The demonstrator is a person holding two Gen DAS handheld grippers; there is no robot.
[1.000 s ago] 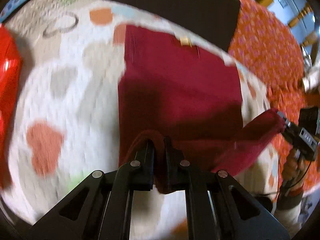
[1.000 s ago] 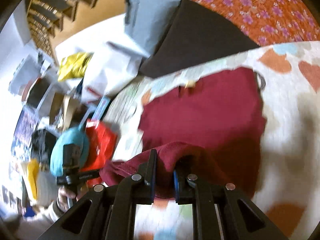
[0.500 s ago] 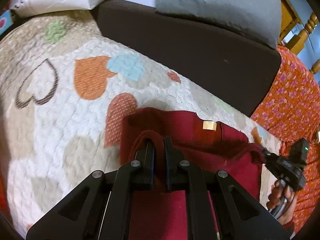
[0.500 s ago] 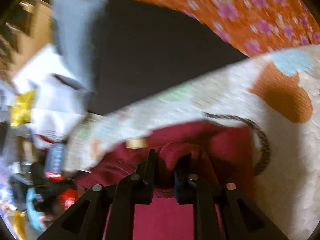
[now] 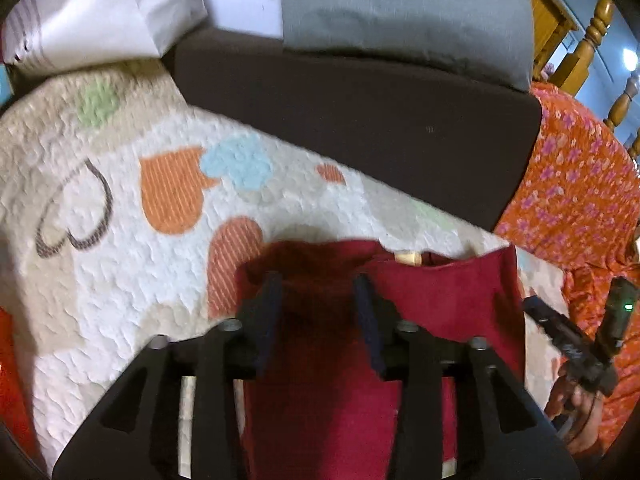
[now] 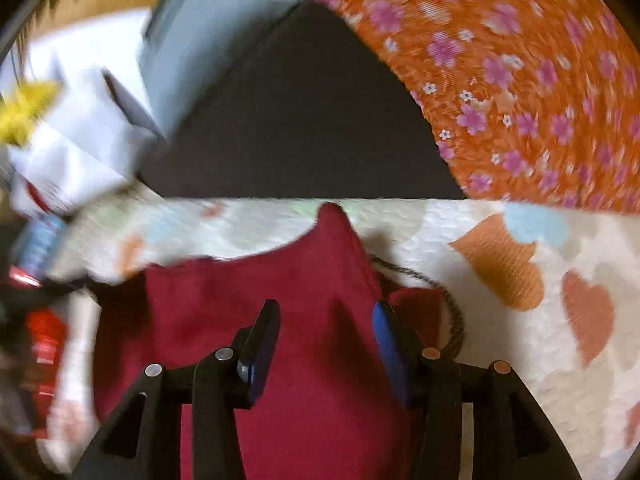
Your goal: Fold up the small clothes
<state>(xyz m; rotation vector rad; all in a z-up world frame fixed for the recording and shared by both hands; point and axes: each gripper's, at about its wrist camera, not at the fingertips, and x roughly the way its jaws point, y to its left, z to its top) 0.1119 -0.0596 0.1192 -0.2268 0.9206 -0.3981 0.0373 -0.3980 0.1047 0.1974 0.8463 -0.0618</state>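
1 maroon garment (image 5: pixel 448 300), folded on your heart-print quilt (image 5: pixel 132 272); its small tan neck label (image 5: pixel 407 258) carries no writing you can read. Your left gripper (image 5: pixel 318 294) stands wide, holding nothing, the cloth beneath and between its jaws. Your right gripper (image 6: pixel 326 330) likewise gapes wide above the cloth (image 6: pixel 256 304). Dark cushion (image 5: pixel 360 120) behind.

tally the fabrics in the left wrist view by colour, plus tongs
Dark red garment: 1
Heart-print quilt: 1
Orange floral cloth: 1
Dark brown cushion: 1
Grey pillow: 1
Tongs: 2, left and right, both open
Total: 7
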